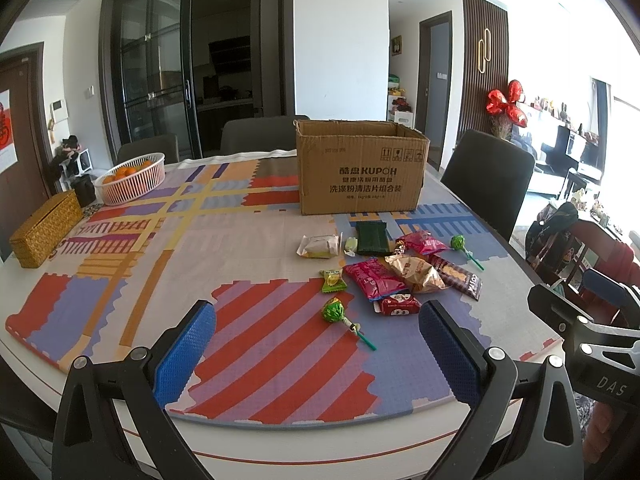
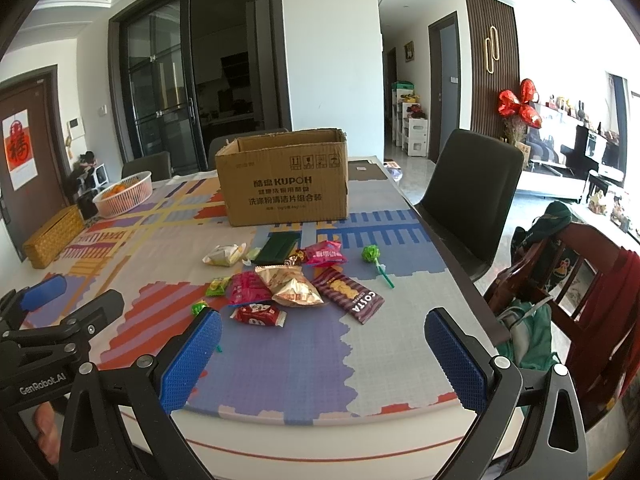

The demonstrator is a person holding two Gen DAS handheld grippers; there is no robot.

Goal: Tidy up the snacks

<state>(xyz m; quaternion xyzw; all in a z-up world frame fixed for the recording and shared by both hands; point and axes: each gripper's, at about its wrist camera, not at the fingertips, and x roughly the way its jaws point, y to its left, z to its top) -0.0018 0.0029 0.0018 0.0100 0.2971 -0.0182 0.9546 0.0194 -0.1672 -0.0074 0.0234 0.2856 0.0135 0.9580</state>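
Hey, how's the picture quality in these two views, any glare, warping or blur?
Left wrist view: the window side at right is blown out white, and fisheye bends the table edge; the cardboard box print reads sharp. Right wrist view: same bright washout at right, dark rounded corners, snacks in focus.

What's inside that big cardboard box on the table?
The cardboard box is open on top, but only its inner back wall shows. Its front wall hides the bottom, so I can't tell if anything is inside.

Open cardboard box, scattered snacks, left hand-held gripper spread empty
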